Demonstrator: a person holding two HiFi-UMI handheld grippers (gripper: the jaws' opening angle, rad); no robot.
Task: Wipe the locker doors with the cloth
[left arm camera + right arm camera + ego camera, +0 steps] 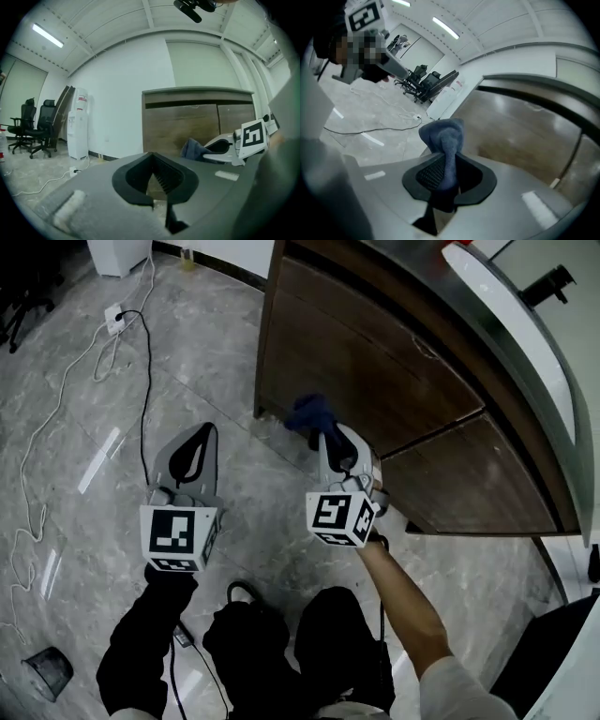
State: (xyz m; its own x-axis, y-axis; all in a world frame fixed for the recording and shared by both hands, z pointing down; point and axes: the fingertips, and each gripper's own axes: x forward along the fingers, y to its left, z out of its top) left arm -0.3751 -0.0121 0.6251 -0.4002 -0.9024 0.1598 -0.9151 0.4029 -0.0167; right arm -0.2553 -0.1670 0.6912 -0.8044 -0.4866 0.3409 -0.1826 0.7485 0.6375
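Dark blue cloth (443, 138): soft, bunched into a wad | pinched between right gripper (446, 159) fingers | low by brown wooden locker door (366, 362) corner, contact unclear | left gripper (151, 157) fingers pressed together, empty

I stand on a floor (234, 549) of grey marble tiles; it is glossy, with pale streaks of light reflected in it. A white cable (37, 432) and a black cable (148, 381) run across it from a socket block (114, 317). A small dark bin (47, 673) stands on the floor at my left. The wall (117, 93) is plain white. Against it stands a white water dispenser (77, 124), and a dark board (63, 101) leans just beside it. Further left are two black office chairs (35, 124). The ceiling (117, 23) is white and made of panels, and long lamps (47, 35) are lit there. The brown wooden lockers (187, 126) stand at the right.
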